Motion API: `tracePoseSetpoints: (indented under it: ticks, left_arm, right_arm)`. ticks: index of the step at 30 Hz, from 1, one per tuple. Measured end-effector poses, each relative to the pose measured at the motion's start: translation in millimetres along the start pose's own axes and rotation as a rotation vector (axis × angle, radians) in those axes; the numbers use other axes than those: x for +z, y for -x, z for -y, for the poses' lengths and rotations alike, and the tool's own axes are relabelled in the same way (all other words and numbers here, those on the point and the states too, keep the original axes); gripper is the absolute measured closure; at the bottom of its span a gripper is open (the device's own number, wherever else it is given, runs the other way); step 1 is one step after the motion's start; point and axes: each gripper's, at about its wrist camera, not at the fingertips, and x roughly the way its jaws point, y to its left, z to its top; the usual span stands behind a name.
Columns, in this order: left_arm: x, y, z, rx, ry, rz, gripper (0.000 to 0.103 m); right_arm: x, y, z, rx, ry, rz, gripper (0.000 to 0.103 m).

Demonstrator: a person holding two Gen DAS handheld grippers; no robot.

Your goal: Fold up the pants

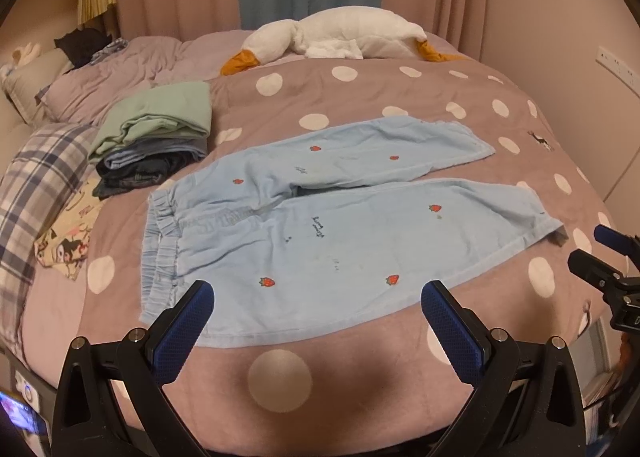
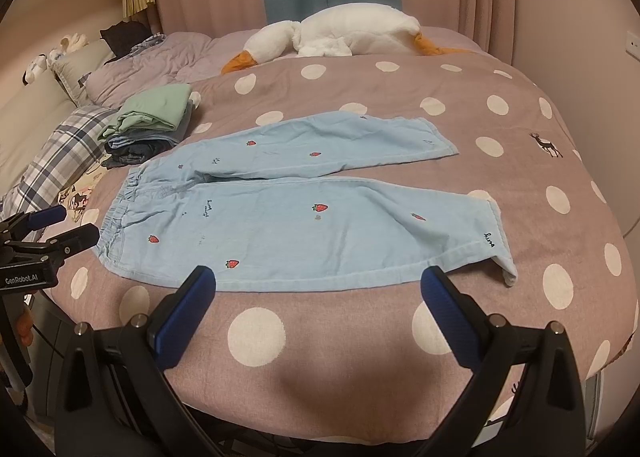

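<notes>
A: Left tool (image 1: pixel 317 299) first: how does it stand?

B: Its blue fingers (image 1: pixel 182 331) are spread wide apart with nothing between them, hovering at the near edge of the bed (image 1: pixel 280 381), over the waistband end of the pants (image 1: pixel 320 225).

A: And the right tool (image 2: pixel 318 285)?

B: Also gaping, gripping nothing, near the hem side of the near leg.

A: Where do the pants lie?

B: Flat on the dotted bedcover, light blue with small strawberries, waistband to the left, both legs running right. The far leg angles away from the near one, so a narrow gap opens between them.

A: Anything else on the bed?

B: A stack of folded clothes (image 1: pixel 156 137) to the far left of the waistband, a plaid pillow (image 1: pixel 36 185) further left, and a white plush goose (image 1: pixel 336 35) along the far side
</notes>
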Motion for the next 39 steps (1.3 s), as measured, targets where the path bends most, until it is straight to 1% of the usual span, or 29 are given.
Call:
tracePoseSetpoints:
  ticks: [39]
  left_arm:
    - [1.2, -2.3, -1.8, -0.003, -0.006, -0.005, 0.0]
  right_arm:
    - [-1.2, -5.4, 0.0, 0.003, -0.006, -0.006, 0.0]
